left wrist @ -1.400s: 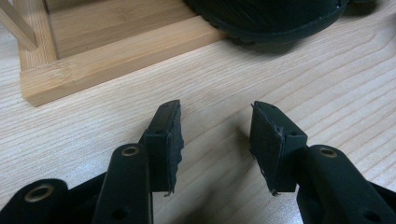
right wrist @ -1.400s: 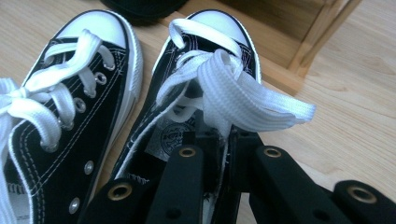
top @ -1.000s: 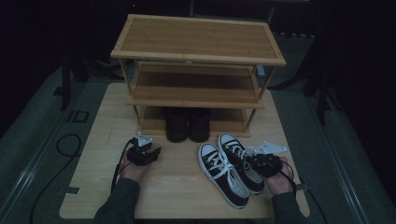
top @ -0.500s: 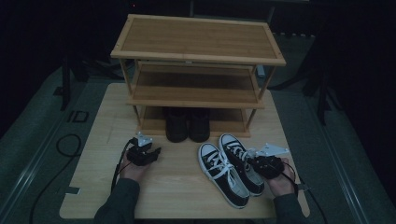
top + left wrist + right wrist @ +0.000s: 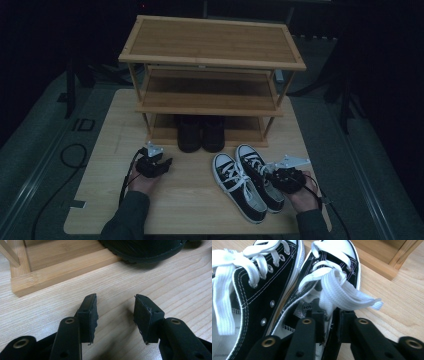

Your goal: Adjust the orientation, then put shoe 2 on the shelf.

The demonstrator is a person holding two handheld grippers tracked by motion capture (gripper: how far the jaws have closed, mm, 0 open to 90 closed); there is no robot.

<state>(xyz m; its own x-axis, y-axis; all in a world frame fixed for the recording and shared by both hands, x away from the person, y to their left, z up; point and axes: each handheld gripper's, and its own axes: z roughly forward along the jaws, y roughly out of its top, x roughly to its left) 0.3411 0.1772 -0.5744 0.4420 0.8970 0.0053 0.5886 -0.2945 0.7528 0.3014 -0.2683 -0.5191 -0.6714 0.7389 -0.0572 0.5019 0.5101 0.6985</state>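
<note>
Overhead first: a three-tier wooden shoe rack (image 5: 210, 55) stands at the far half of the table (image 5: 185, 205), with a pair of dark shoes (image 5: 201, 134) on its bottom shelf. A pair of black-and-white sneakers (image 5: 247, 180) lies on the table in front of the rack, toes toward it. Left claw (image 5: 159, 164) rests on the table left of the sneakers, well apart from them. Right claw (image 5: 270, 176) sits at the right sneaker's outer side; its opening cannot be read from up here.

Left gripper view: left claw (image 5: 115, 315) gapes open, nothing between the jaws, bare table below. The rack's base rail (image 5: 62, 270) and the toe of one dark shoe (image 5: 147, 250) lie just ahead.

Right gripper view: right claw (image 5: 330, 322) is pinched nearly closed on the collar edge of the right sneaker (image 5: 329, 277), beside its white laces (image 5: 344, 293). The left sneaker (image 5: 254, 285) touches alongside.
</note>
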